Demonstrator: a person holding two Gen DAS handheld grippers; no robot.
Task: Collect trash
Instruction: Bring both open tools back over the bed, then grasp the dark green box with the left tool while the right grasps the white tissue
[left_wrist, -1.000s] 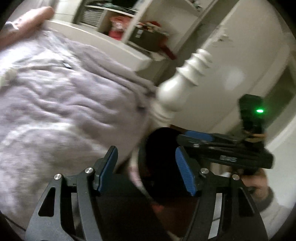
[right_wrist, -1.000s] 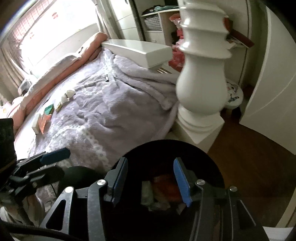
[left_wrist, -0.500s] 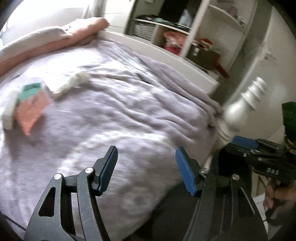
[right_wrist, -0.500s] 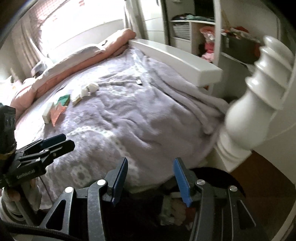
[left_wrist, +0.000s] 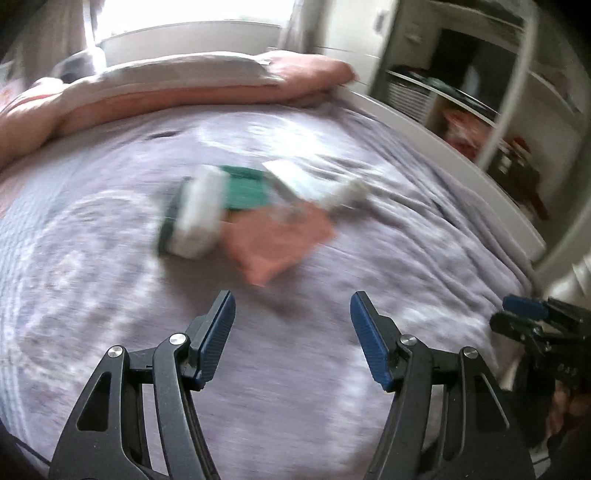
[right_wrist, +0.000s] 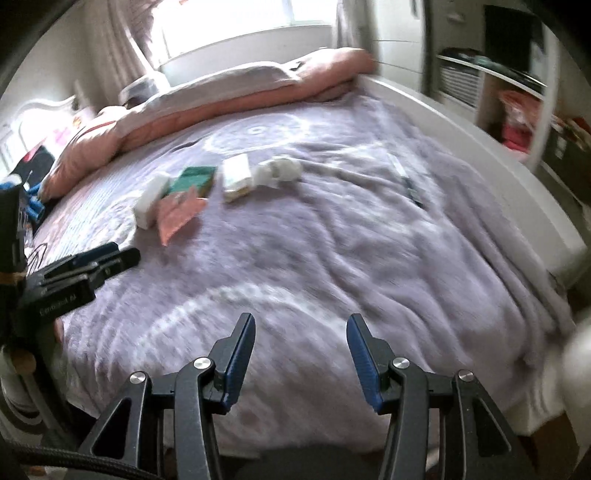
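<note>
Several bits of trash lie together on the purple bedspread (left_wrist: 369, 288). In the left wrist view they are a white box (left_wrist: 195, 218), a green packet (left_wrist: 245, 186), a pink wrapper (left_wrist: 280, 240), a flat white pack (left_wrist: 295, 177) and crumpled tissue (left_wrist: 347, 194). My left gripper (left_wrist: 291, 299) hovers open and empty just short of the pink wrapper. My right gripper (right_wrist: 301, 319) is open and empty over the near part of the bed, far from the white box (right_wrist: 149, 199), green packet (right_wrist: 194, 179), pink wrapper (right_wrist: 177, 212), second white box (right_wrist: 236, 175) and tissue (right_wrist: 279, 170).
A pink duvet (right_wrist: 229, 96) is bunched along the far side under the window. A white bed rail (right_wrist: 480, 147) and open shelves (left_wrist: 461, 107) stand to the right. A thin dark strip (right_wrist: 408, 182) lies on the spread. A blurred white bedpost (right_wrist: 576, 354) is near right.
Both views have swung away from the black bin and the bedpost to the top of the bed. The bin is out of view and the trash now lies ahead. Both jaws stay equally open.
</note>
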